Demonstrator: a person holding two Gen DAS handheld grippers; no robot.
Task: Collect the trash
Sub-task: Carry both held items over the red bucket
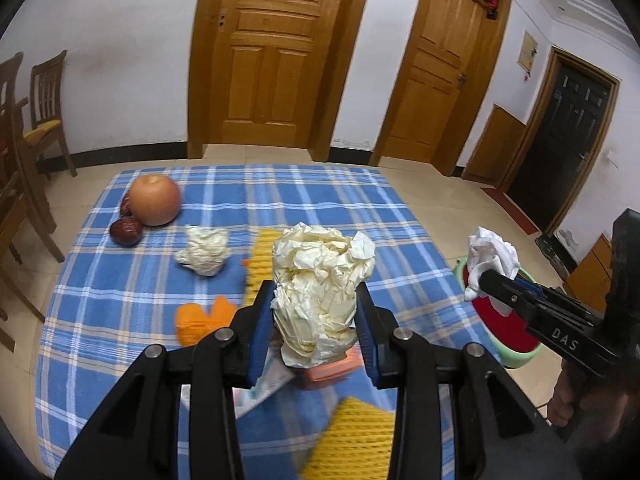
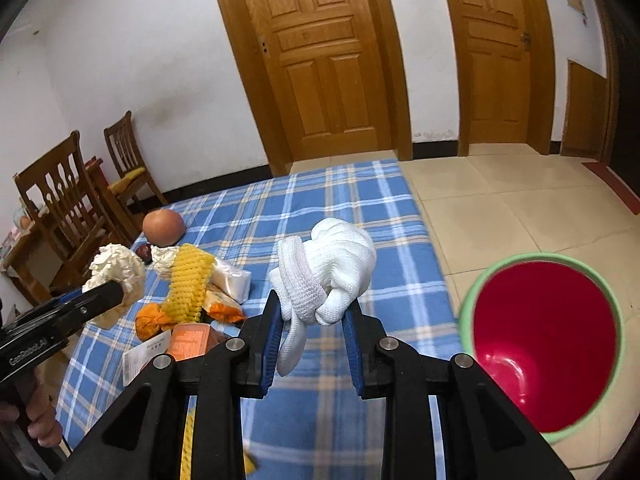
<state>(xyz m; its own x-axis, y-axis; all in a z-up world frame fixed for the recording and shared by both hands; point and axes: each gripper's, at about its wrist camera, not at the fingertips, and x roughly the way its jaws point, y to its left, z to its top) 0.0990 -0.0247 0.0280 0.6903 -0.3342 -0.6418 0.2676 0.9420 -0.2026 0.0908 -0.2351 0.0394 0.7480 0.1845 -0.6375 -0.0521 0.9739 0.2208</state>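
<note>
paper wad between left fingers, cloth between right fingers

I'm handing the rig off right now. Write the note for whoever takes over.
Left gripper: shut on a cream paper wad, held above the table.
Right gripper: shut on a white cloth wad, near the table's right edge, not yet over the bin.
Bin: red inside, on the floor right of the table; nothing visible in it.
Left to collect: another paper wad, yellow foam nets, orange peel, wrappers. The apple looks like it stays.
</note>
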